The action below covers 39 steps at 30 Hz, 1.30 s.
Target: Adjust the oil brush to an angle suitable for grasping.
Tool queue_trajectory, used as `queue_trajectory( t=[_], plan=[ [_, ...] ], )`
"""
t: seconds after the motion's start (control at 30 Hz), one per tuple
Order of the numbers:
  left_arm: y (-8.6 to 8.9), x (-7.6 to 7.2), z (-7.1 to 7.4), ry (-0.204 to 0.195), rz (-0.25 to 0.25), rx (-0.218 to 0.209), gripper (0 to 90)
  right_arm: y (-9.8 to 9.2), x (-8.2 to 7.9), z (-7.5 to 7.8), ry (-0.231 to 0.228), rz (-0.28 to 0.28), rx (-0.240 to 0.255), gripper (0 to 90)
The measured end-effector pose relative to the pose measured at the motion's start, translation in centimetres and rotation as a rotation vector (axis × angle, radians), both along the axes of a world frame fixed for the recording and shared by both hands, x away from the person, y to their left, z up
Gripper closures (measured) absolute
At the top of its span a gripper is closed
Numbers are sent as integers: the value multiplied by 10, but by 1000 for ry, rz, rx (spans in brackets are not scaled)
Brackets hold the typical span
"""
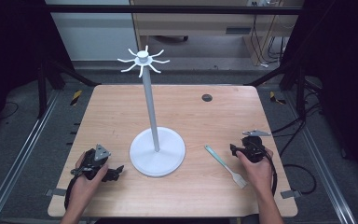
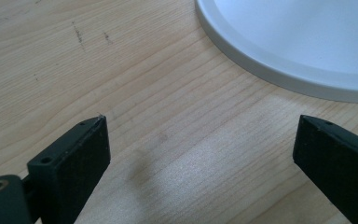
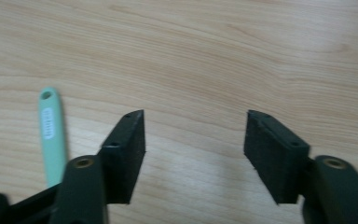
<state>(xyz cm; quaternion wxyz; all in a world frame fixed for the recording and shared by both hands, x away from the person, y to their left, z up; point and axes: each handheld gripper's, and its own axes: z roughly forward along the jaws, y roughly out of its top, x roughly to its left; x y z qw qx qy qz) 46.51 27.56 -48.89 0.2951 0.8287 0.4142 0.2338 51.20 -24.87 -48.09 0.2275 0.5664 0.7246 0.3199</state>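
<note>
A white hanging stand with a round base (image 1: 157,154), a thin pole and a crown of hooks (image 1: 142,59) rises from the middle of the wooden table (image 1: 121,107). A utensil with a mint-green handle (image 1: 216,155) and white head (image 1: 237,178) lies flat right of the base. My left gripper (image 1: 114,173) rests low on the table just left of the base (image 2: 307,42), open, nothing between its jaws (image 2: 200,154). My right gripper (image 1: 235,149) sits right of the utensil, open and empty (image 3: 193,144); the green handle (image 3: 51,135) lies just beside its left jaw.
A small dark round grommet (image 1: 207,97) sits in the table near the far edge. Black frame bars and cables (image 1: 303,172) flank the table on the floor. Bare wood stretches behind the stand and along the front edge.
</note>
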Motion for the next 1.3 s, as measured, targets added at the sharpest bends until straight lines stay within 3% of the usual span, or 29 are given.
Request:
queue_trajectory(
  t=[0.43,0.6,0.73,1.1,1.3],
  plan=[
    [0,0,1,-2,-1,0,35,37,-8,1,14,166,-76,776],
    [1,0,1,-2,-1,0,36,47,-9,-2,39,224,-75,865],
    [1,0,1,-1,-1,1,36,52,-9,-4,59,260,-82,892],
    [0,-1,1,-2,-1,2,36,58,-8,-8,91,294,-93,900],
    [0,-1,0,5,-6,7,36,66,-17,-6,121,389,-51,900]
  ],
)
